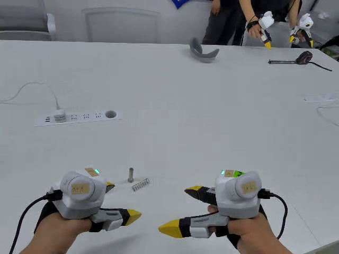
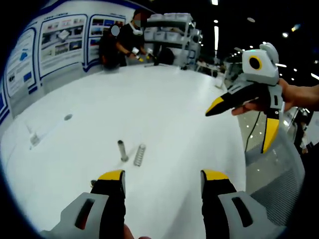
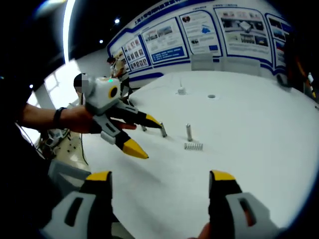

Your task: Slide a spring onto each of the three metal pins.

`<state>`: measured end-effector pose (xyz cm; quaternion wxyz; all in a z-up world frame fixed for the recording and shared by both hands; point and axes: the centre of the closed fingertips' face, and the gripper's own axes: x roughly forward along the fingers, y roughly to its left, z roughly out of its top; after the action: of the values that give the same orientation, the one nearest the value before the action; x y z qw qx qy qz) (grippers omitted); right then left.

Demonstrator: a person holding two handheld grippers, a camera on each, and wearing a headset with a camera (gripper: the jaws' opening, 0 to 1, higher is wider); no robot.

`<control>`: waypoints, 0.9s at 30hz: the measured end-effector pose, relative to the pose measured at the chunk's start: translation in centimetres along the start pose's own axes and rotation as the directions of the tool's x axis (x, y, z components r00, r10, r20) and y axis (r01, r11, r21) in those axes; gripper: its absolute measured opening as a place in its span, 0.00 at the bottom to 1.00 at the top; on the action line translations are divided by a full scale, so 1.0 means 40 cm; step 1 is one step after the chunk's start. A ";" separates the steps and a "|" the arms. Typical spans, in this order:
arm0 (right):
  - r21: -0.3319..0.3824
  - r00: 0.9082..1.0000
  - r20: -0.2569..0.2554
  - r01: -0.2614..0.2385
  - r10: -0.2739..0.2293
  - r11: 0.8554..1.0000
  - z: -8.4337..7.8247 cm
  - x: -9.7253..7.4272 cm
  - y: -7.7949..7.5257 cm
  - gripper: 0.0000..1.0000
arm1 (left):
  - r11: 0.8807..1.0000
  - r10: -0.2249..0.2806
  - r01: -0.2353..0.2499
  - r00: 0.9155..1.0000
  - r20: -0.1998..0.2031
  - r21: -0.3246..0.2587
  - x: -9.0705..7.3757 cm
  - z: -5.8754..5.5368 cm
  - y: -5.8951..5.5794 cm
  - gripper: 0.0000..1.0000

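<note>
A short metal pin (image 1: 130, 174) stands upright on the white table (image 1: 175, 116), and one small spring (image 1: 140, 184) lies flat just right of it. In the left gripper view the pin (image 2: 122, 150) and spring (image 2: 140, 155) sit ahead of the jaws. My left gripper (image 1: 122, 200) is open and holds nothing, a little nearer than the pin. My right gripper (image 1: 176, 209) is open too, to the right of the spring. The right gripper view shows the pin (image 3: 189, 132), the spring (image 3: 193, 146), and a second pin (image 3: 163, 130) beside the left gripper (image 3: 149, 138).
A white power strip (image 1: 79, 116) with a plugged-in charger (image 1: 59, 114) lies at mid left. A grey curved piece (image 1: 203, 51) and a black tool (image 1: 296, 59) rest at the far end, where a person (image 1: 262, 24) holds other grippers. The table's corner edge runs at bottom right.
</note>
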<state>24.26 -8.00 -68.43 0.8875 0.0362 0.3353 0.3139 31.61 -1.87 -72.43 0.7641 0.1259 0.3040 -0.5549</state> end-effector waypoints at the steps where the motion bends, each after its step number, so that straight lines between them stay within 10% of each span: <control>1: -0.001 1.000 -0.002 -0.001 0.001 1.000 -0.001 -0.001 0.001 0.81 | 1.000 -0.002 0.002 1.000 -0.001 0.000 0.006 0.001 0.000 0.62; 27: 0.025 1.000 -0.015 0.016 -0.016 1.000 -0.014 -0.025 -0.010 0.82 | 0.996 0.085 -0.086 0.996 -0.030 -0.031 0.181 -0.011 0.092 0.29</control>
<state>23.54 -9.00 -68.39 0.8870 0.0424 0.3461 0.3029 36.30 -5.91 -77.68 0.7846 0.1342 0.3183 -0.5148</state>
